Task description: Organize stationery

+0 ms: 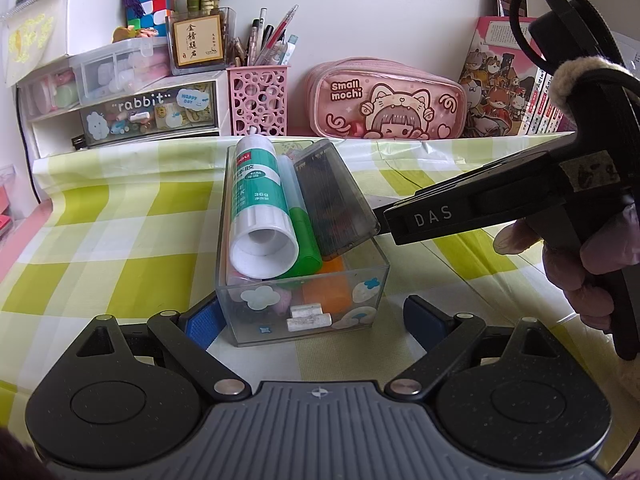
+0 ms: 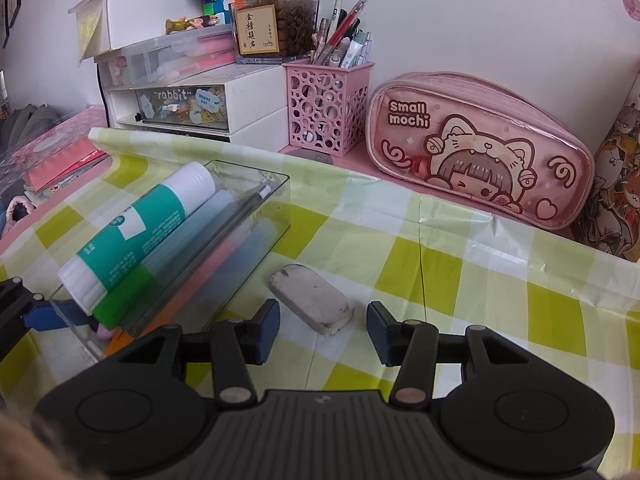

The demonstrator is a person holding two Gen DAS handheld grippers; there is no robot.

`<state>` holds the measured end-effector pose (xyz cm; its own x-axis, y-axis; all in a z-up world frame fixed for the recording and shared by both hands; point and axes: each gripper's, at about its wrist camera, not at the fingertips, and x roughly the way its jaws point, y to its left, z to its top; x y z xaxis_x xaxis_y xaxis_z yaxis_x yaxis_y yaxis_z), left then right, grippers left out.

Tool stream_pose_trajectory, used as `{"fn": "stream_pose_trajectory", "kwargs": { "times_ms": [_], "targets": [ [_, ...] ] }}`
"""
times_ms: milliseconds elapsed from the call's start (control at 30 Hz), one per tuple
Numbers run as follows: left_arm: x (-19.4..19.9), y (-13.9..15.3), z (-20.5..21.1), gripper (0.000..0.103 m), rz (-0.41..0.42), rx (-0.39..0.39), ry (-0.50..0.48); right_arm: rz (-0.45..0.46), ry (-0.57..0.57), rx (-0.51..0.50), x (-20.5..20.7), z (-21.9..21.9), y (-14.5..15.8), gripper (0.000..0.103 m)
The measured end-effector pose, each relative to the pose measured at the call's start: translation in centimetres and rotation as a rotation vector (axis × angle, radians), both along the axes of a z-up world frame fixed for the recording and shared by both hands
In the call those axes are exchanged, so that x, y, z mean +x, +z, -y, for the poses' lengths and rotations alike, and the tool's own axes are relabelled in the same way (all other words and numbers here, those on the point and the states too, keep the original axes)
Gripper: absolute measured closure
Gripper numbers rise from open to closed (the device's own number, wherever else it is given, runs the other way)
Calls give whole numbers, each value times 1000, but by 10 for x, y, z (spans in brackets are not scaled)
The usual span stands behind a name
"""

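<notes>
Evidently bracing, the left gripper [image 1: 312,320] straddles the clear box's [image 1: 344,280] near end, jaws spread, steadying it, while the right gripper [image 2: 323,330], jaws apart and empty, hovers around the loose eraser [image 2: 312,298] just beside it.

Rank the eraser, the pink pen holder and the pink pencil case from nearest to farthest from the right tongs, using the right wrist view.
1. Eraser, on the checked cloth just ahead of the right tongs.
2. Pink pen holder, far, left of centre.
3. Pink pencil case, far right; too close to the holder to call.
</notes>
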<state>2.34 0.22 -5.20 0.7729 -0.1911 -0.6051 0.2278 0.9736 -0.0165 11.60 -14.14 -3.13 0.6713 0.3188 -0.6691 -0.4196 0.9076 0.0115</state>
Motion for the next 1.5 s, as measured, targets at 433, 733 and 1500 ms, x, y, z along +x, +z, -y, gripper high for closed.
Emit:
{"fn": "stream_pose_trajectory", "kwargs": {
  "times_ms": [433, 733, 1500],
  "targets": [
    [0, 0, 0, 13, 0, 0, 0, 18, 0, 41, -6, 0, -1, 66],
    [0, 0, 0, 13, 0, 0, 0, 50, -20, 103, -14, 5, 14, 66],
    [0, 0, 0, 14, 0, 0, 0, 86, -35, 318, 7, -5, 61, 66]
  ]
}}
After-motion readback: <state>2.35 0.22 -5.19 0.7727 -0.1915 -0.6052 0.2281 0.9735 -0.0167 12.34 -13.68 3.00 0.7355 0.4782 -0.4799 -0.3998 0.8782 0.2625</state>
